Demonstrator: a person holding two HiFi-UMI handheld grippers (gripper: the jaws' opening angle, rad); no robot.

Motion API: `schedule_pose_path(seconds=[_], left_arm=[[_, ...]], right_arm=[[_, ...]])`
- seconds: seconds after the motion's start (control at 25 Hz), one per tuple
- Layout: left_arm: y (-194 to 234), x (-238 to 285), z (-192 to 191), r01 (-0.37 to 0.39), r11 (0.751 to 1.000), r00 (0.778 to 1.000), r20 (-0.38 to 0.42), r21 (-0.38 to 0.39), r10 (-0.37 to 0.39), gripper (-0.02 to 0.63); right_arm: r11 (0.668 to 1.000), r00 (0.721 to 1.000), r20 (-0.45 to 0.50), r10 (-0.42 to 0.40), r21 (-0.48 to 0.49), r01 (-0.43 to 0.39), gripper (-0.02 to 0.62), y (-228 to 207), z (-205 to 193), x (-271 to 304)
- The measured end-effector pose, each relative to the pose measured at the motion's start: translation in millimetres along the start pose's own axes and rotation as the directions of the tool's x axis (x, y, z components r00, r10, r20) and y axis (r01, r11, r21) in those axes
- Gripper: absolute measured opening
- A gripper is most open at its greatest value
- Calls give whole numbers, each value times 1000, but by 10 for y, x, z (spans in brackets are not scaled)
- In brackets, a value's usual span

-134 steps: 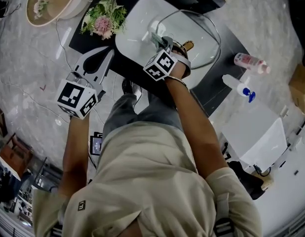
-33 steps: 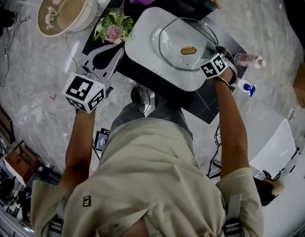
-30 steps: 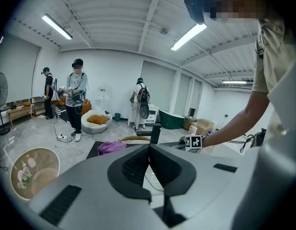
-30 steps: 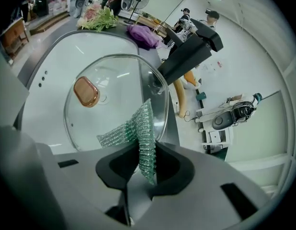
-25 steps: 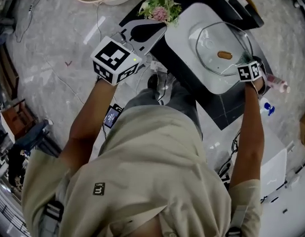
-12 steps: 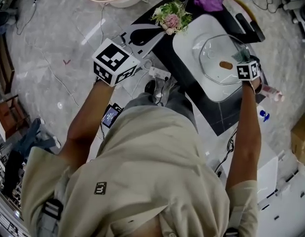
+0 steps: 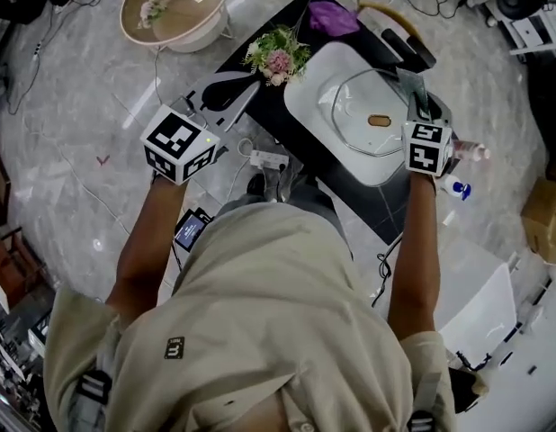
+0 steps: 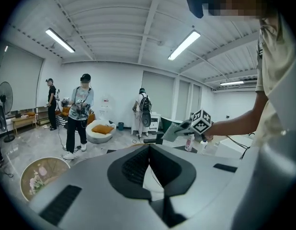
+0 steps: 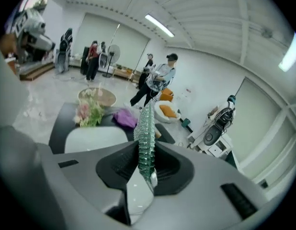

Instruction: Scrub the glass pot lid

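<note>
The glass pot lid (image 7: 368,124), with a brown knob (image 7: 380,121), lies on a white tray (image 7: 316,97) on the black table. My right gripper (image 7: 413,93) hovers at the lid's right rim, shut on a green scrub pad (image 7: 410,81). In the right gripper view the pad (image 9: 146,133) stands upright between the jaws of the right gripper (image 9: 147,151), in the air and off the lid. My left gripper (image 7: 231,93) hangs beyond the table's left edge, and the left gripper (image 8: 149,150) is shut on nothing in its own view.
A flower bunch (image 7: 276,59) and a purple cloth (image 7: 332,16) lie at the table's far end. Two bottles (image 7: 462,151) stand to the right of the table. A round beige bowl (image 7: 174,7) sits on the floor, and a power strip (image 7: 267,160) lies near the person's feet. People stand in the background.
My right gripper has carried the pad from the lid's near side to its right rim. The left gripper stays off the table's left side. The head view has shifted.
</note>
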State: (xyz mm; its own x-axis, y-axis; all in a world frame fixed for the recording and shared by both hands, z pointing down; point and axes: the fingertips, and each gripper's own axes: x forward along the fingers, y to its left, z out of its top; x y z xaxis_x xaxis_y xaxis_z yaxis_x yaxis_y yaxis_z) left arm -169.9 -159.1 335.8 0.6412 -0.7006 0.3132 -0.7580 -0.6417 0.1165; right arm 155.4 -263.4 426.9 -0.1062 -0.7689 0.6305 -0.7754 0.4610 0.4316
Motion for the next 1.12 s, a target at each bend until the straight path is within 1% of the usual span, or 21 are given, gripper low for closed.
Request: schedule_pose_path(seconds=[0.04, 0.12, 0.16, 0.24, 0.32, 0.4, 0.52, 0.64, 0.84, 1.12], left_arm=[[-22, -8, 16, 7, 1000, 1000, 4, 5, -7, 15], [-66, -24, 57, 20, 1000, 1000, 14, 15, -20, 15], [-88, -33, 81, 25, 999, 999, 19, 20, -26, 15], [-126, -59, 124, 36, 999, 999, 28, 31, -36, 15], [-139, -91, 171, 43, 998, 998, 39, 41, -45, 15], [-131, -131, 231, 47, 998, 997, 54, 51, -49, 15], [-116, -203, 298, 44, 997, 996, 69, 60, -48, 15], [-104, -255, 314, 37, 997, 997, 72, 64, -42, 15], [-147, -269, 340, 50, 996, 996, 75, 74, -55, 15], [-96, -319, 320, 54, 997, 996, 72, 56, -58, 15]], right_arm=[[999, 998, 55, 1, 40, -3, 89, -12, 125, -173], [990, 985, 171, 9, 137, -33, 89, -34, 347, -524], [978, 974, 226, 16, 198, -62, 87, -35, 442, -704], [944, 946, 323, 21, 306, -125, 87, -21, 596, -1063], [921, 919, 394, 14, 353, -165, 87, 14, 721, -1398], [909, 897, 443, 9, 370, -192, 83, 62, 817, -1683], [896, 876, 482, -3, 391, -212, 81, 89, 894, -1999], [897, 867, 498, -16, 390, -208, 80, 77, 935, -2188], [900, 862, 504, -49, 397, -181, 81, 33, 947, -2344], [900, 868, 495, -48, 398, -178, 81, 68, 1041, -2347]])
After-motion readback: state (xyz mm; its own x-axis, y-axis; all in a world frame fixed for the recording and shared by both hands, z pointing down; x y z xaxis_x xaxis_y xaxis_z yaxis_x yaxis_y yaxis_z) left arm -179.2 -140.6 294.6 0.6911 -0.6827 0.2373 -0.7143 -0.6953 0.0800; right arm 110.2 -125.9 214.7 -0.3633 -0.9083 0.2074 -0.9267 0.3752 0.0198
